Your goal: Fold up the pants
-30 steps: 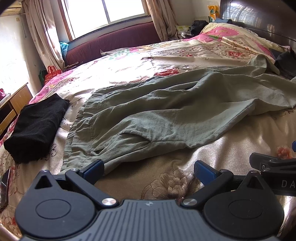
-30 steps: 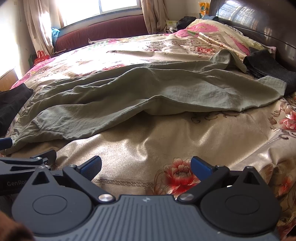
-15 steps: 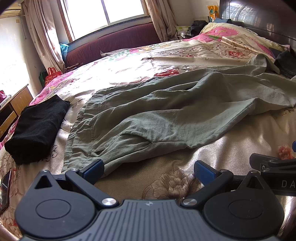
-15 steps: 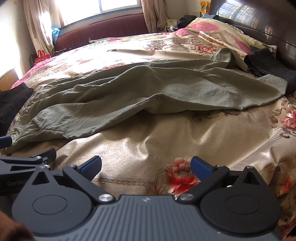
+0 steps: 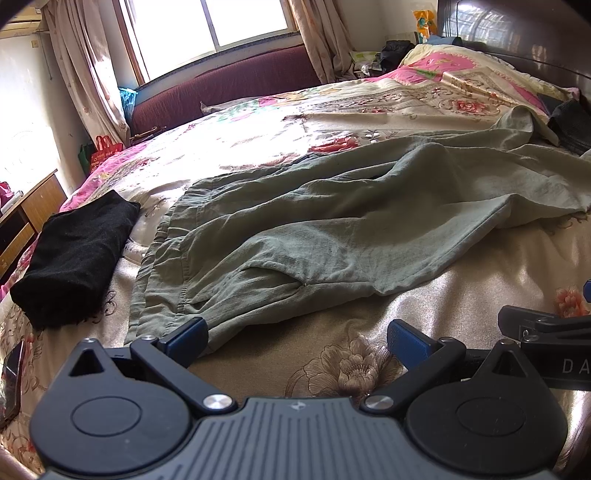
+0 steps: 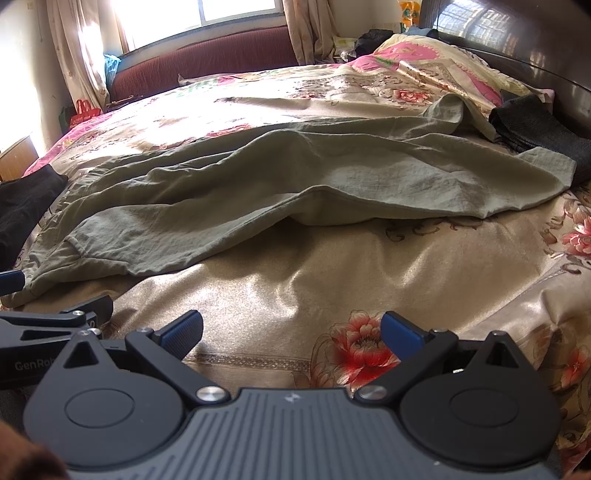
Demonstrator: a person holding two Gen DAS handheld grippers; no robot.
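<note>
Grey-green pants (image 5: 332, 221) lie spread and rumpled across the floral bed, waistband at the left near me, legs running to the right toward the pillows. They also show in the right wrist view (image 6: 295, 184). My left gripper (image 5: 295, 338) is open and empty, its left fingertip at the waistband's near corner. My right gripper (image 6: 291, 330) is open and empty over bare bedspread in front of the near leg. Each gripper shows at the edge of the other's view.
A folded black garment (image 5: 74, 251) lies left of the pants. A dark folded garment (image 6: 535, 125) sits by the pillows at the right. A phone (image 5: 11, 380) lies at the bed's left edge. A wooden nightstand (image 5: 26, 214) stands left; a dark headboard (image 6: 517, 33) is at the right.
Both grippers have drifted slightly, so the pants sit a little lower in the views. Both stay open. The pants have not moved.
</note>
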